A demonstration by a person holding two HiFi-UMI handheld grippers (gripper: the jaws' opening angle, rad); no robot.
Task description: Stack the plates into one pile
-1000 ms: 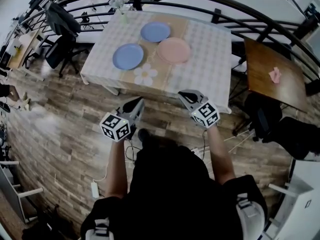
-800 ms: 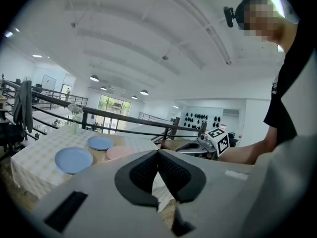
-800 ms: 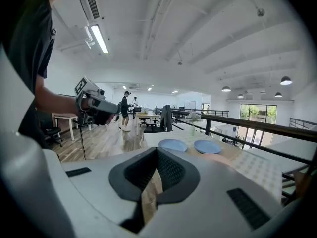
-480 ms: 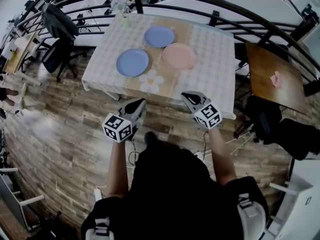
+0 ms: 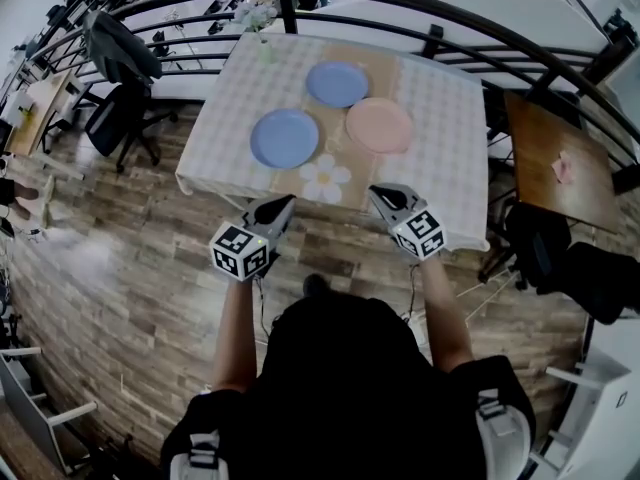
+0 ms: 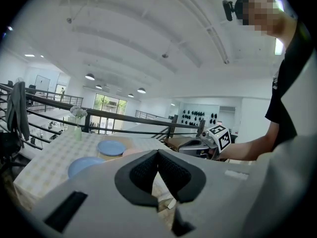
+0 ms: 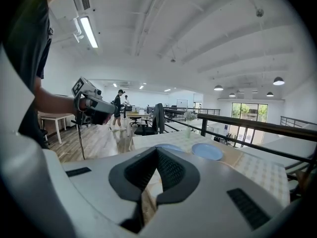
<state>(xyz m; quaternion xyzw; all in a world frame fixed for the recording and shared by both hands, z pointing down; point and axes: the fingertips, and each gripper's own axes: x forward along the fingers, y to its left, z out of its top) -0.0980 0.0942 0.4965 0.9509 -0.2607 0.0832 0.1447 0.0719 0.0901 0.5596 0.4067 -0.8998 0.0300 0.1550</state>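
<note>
1. The left gripper [image 5: 277,206] and right gripper [image 5: 380,195], both clenched on nothing, hang short of the square checked-cloth table [image 5: 445,108]
2. On it, apart: near round blue plate [image 5: 284,138], far round blue plate [image 5: 337,84], round pink plate [image 5: 379,126]
3. Unopened jaws could shove a plate off the table's edge; black metal railing [image 5: 455,26] hems its far side, wood floor [image 5: 150,248] lies open nearside

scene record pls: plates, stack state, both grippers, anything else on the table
table: checked cloth
near blue plate, left side
far blue plate, by the railing
pink plate, right side
stack: none; each plate lies flat on its own
left gripper, jaws together, empty, at table's near edge
right gripper, jaws together, empty, at table's near edge
extras: flower-shaped mat; vase of flowers
</note>
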